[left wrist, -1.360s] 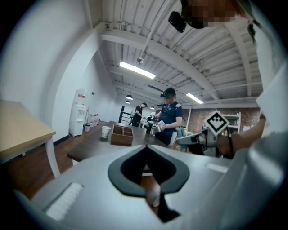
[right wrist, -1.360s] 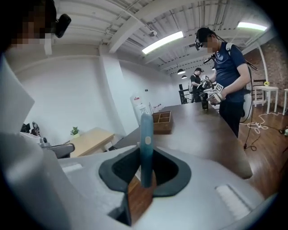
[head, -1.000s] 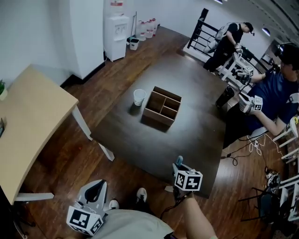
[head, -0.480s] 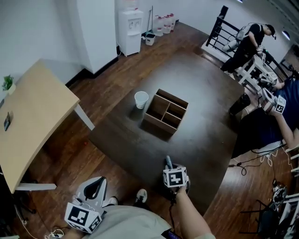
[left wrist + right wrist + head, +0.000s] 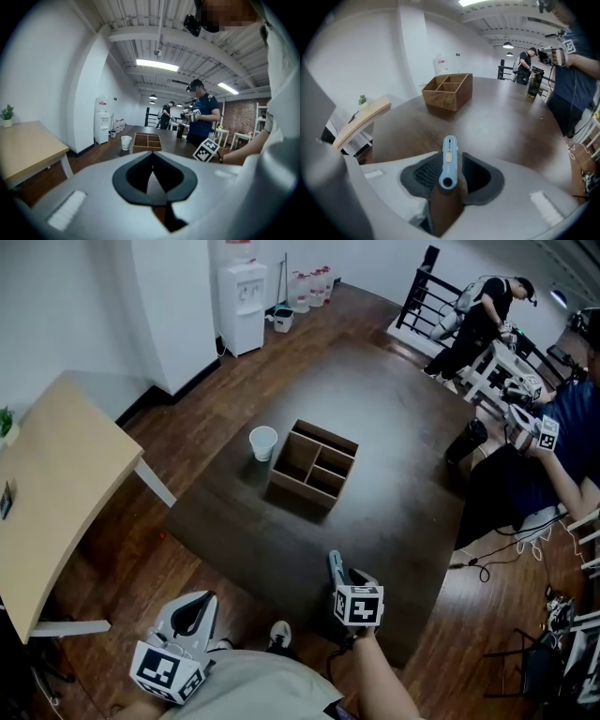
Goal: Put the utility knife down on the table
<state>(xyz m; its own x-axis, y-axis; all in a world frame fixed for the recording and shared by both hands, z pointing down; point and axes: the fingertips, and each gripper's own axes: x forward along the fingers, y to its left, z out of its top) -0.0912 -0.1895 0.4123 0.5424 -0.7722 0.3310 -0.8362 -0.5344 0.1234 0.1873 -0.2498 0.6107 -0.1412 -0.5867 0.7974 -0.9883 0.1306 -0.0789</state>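
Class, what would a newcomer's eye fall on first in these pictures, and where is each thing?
The light-blue utility knife lies between the opening jaws of the right tool, over the near edge of the dark table. At mid-table sits a wooden divided box with a white cup beside it.

Knife (image 5: 449, 161): rear end hidden between the opening fingers (image 5: 424, 172) of the right gripper (image 5: 451, 169), and in the head view mostly behind its cube; pale desk (image 5: 47, 484) cut by left edge; dispenser (image 5: 239, 296) by top edge; nearest person (image 5: 562, 427) by right edge.
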